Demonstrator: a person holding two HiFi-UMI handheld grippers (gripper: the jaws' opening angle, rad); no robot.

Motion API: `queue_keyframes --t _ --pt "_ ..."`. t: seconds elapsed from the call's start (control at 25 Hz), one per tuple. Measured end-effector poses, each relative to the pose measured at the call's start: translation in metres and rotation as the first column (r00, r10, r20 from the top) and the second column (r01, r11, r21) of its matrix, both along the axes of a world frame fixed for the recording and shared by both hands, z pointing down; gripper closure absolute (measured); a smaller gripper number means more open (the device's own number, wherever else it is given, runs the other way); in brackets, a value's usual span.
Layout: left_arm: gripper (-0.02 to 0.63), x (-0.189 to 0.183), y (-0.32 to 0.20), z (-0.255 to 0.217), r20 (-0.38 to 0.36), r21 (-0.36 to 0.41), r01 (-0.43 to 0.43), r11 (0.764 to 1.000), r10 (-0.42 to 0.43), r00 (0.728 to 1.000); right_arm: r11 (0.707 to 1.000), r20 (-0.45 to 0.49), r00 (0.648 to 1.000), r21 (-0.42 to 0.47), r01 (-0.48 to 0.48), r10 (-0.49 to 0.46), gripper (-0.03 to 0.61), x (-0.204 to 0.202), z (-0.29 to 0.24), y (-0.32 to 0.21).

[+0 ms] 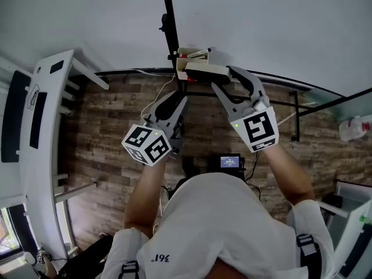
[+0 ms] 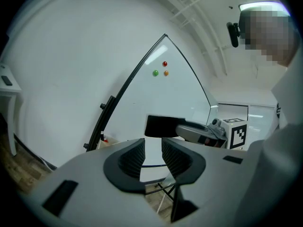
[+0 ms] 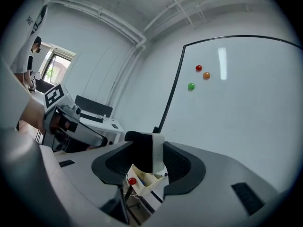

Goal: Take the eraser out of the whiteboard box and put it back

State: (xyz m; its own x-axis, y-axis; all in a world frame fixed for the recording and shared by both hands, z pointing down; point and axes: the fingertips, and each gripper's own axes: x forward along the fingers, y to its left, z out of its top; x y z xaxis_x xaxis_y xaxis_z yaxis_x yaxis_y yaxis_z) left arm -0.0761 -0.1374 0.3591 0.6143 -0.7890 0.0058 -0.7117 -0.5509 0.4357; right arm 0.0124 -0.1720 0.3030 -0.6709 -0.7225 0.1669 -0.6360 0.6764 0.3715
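My right gripper is shut on the eraser, a white block with black felt. It holds the eraser just above the cream whiteboard box, which hangs on the board's black frame. In the right gripper view the eraser sits upright between the jaws, with the box and something red in it below. My left gripper hangs lower and to the left, its jaws a narrow gap apart with nothing between them. In the left gripper view the left gripper points at the board, with the eraser ahead of it.
The whiteboard carries red, orange and green magnets. A white desk stands at the left over the wood floor. Black stand bars run under the board, and a white bottle sits at the right.
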Motion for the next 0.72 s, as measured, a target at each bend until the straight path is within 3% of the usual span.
queue_keyframes --t 0.72 --pt "0.509 0.006 0.041 -0.01 -0.051 -0.012 -0.018 1.0 0.017 0.999 0.997 0.145 0.989 -0.072 -0.014 0.024 0.368 0.028 -0.008 0.047"
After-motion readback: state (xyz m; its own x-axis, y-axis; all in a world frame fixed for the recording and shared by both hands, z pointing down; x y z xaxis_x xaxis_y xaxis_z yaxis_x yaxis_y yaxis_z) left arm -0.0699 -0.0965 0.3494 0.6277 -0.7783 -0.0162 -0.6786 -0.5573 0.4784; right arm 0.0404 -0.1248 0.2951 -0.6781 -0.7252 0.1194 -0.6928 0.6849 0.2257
